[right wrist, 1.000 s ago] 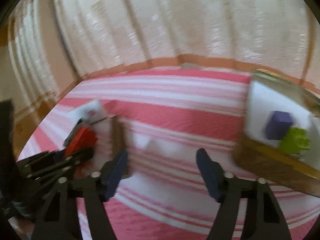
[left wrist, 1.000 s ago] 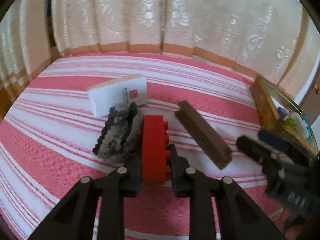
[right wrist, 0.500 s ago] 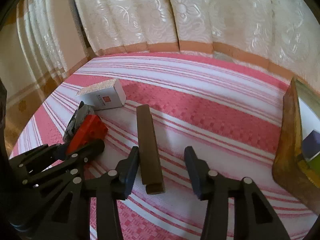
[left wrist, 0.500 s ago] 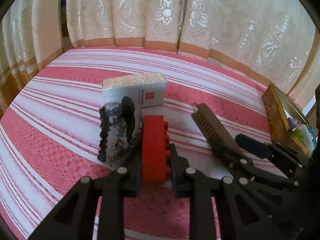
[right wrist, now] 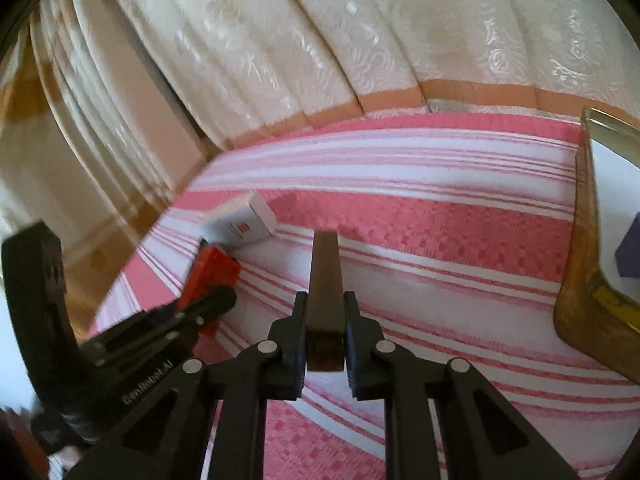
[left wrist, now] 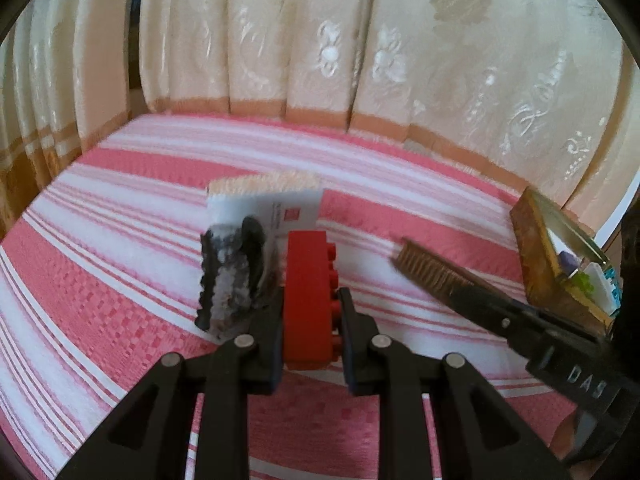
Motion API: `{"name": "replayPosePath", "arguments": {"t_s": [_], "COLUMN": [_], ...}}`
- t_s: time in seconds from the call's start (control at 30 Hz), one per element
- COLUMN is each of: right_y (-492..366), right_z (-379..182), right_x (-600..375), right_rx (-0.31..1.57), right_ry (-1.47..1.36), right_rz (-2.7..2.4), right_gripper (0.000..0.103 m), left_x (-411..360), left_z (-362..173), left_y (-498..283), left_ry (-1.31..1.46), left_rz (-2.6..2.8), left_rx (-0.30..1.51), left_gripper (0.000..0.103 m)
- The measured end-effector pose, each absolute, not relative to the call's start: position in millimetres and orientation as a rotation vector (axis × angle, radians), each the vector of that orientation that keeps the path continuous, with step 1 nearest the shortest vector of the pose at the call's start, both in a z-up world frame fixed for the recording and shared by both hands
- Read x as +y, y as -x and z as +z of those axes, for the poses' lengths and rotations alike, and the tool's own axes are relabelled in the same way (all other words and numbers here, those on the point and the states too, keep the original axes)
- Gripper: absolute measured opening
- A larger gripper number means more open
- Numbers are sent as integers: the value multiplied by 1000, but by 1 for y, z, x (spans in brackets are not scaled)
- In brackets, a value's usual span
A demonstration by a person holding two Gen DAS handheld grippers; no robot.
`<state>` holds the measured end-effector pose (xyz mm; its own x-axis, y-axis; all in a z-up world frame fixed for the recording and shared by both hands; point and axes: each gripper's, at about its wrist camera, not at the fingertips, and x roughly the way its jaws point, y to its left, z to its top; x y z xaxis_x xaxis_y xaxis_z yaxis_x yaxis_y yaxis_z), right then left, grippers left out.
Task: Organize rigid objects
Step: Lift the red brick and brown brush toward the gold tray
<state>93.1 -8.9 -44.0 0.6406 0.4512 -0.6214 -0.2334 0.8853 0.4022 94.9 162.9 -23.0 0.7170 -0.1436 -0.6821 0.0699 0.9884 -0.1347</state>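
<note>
My left gripper (left wrist: 310, 312) is shut on a red toy brick (left wrist: 308, 292), studs facing right; it also shows in the right wrist view (right wrist: 210, 276). My right gripper (right wrist: 325, 320) is shut on the near end of a long brown wooden block (right wrist: 326, 280), which points away from me. In the left wrist view that block (left wrist: 428, 274) sticks out of the right gripper (left wrist: 476, 304) at the right. A grey-black bumpy lump (left wrist: 230, 280) lies just left of the red brick. A white box (left wrist: 268, 204) with a red square lies behind it.
A wooden tray (right wrist: 580, 280) stands at the right, holding a purple block (right wrist: 628, 252); in the left wrist view the tray (left wrist: 532, 252) also holds a green piece. The red-and-white striped cloth (right wrist: 440, 232) covers the surface. Cream curtains hang behind.
My right gripper has closed on the wooden block, which lay between its open jaws before. The left gripper still holds the red brick and has tilted up slightly.
</note>
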Motion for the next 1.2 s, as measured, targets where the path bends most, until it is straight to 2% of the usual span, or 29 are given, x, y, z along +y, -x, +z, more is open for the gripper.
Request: {"name": "replayPosePath", "arguments": {"t_s": [0.3, 0.77, 1.2], "right_y": [-76, -23, -1], "right_z": [-36, 6, 16], "right_x": [-24, -56, -105], "right_rx": [736, 457, 360], "right_ry": [-300, -239, -221], "right_rz": [379, 336, 254], "right_gripper": [17, 17, 17], "left_x": [153, 118, 64], "left_z": [-17, 1, 15], "left_y": [-87, -68, -64], "left_ry": [107, 125, 108], "left_rz": [-116, -157, -219], "left_rx": [720, 607, 556], "left_gripper": [21, 21, 21]}}
